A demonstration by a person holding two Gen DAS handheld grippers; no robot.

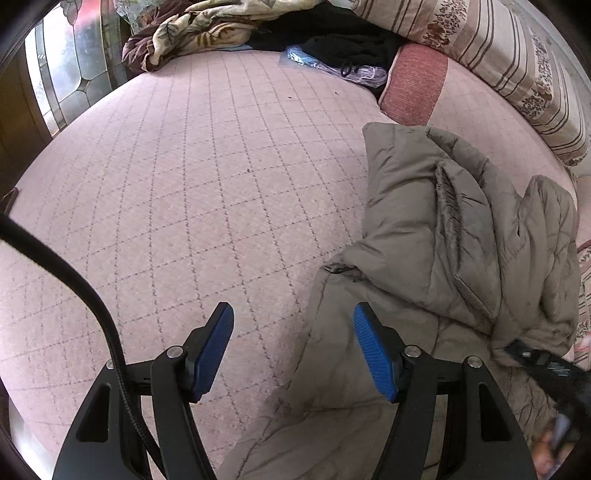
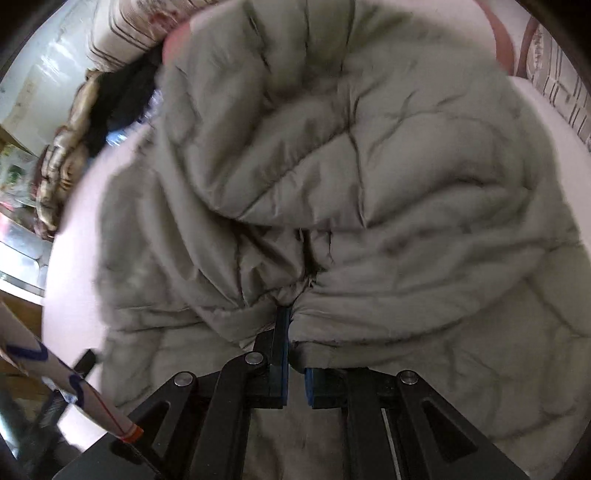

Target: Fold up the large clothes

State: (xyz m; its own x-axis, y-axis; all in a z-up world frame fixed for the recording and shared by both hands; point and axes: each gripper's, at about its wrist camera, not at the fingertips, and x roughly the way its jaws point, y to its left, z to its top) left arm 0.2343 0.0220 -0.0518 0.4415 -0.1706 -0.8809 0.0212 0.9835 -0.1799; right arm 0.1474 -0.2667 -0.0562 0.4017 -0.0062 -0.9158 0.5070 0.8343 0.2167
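Observation:
A grey-brown quilted puffer jacket [image 1: 454,229] lies bunched on the right side of a pink quilted bed [image 1: 192,177]. My left gripper [image 1: 293,321] is open and empty, low over the jacket's left edge, one blue pad over the bed and one over the jacket. My right gripper [image 1: 535,360] shows at the right edge of the left wrist view, on the jacket's lower right. In the right wrist view the jacket [image 2: 362,155] fills the frame, lifted and blurred, and my right gripper [image 2: 290,314] is shut on a fold of it.
A floral blanket [image 1: 199,26], black clothes [image 1: 343,40] and a clear plastic bag [image 1: 325,64] lie at the far end of the bed. Striped pillows [image 1: 509,55] and a red cushion [image 1: 413,85] line the right side. A glass door [image 1: 62,62] stands far left.

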